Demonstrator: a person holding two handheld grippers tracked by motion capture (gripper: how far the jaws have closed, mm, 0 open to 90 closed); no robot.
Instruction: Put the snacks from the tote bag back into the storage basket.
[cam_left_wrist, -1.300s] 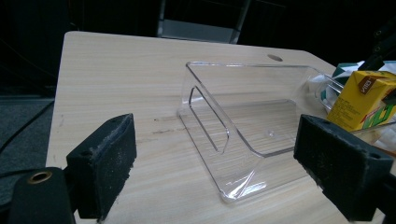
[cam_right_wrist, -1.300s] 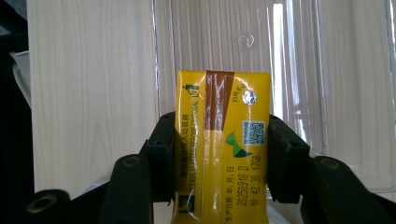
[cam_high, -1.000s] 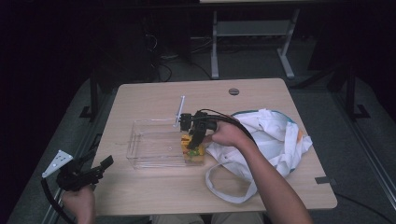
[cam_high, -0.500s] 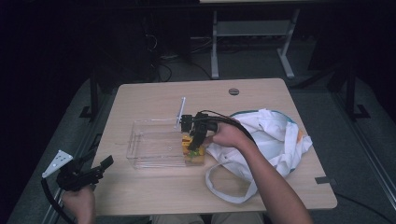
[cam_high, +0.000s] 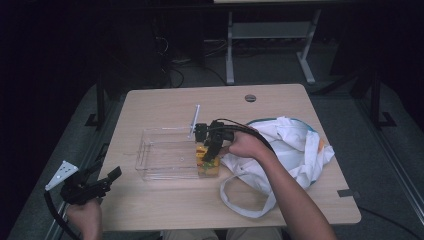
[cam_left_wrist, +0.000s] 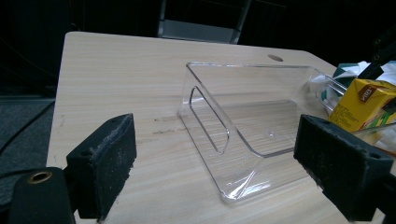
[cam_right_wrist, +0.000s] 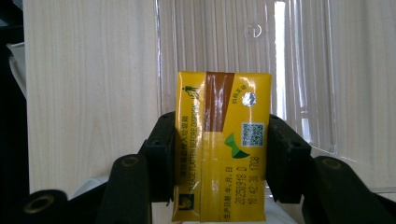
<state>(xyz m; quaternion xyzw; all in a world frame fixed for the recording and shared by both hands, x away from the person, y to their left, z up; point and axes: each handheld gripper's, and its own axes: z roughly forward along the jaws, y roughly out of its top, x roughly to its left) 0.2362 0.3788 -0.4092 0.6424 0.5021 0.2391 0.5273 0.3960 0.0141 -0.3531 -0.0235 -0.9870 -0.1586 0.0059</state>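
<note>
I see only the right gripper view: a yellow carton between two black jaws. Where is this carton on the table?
Observer: The high view shows the yellow carton at the right end of the clear plastic tray, with the right tool shut on it.
Operator: What lies beside the tray?
Observer: A white cloth bag lies on the table right of it, under the person's right hand.
Operator: And the left tool?
Observer: The left tool is open at the table's near left edge, holding nothing.

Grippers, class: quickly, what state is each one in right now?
Left gripper: open, holding nothing, near the table's edge.
Right gripper: closed on the yellow drink carton over the clear tray.
</note>
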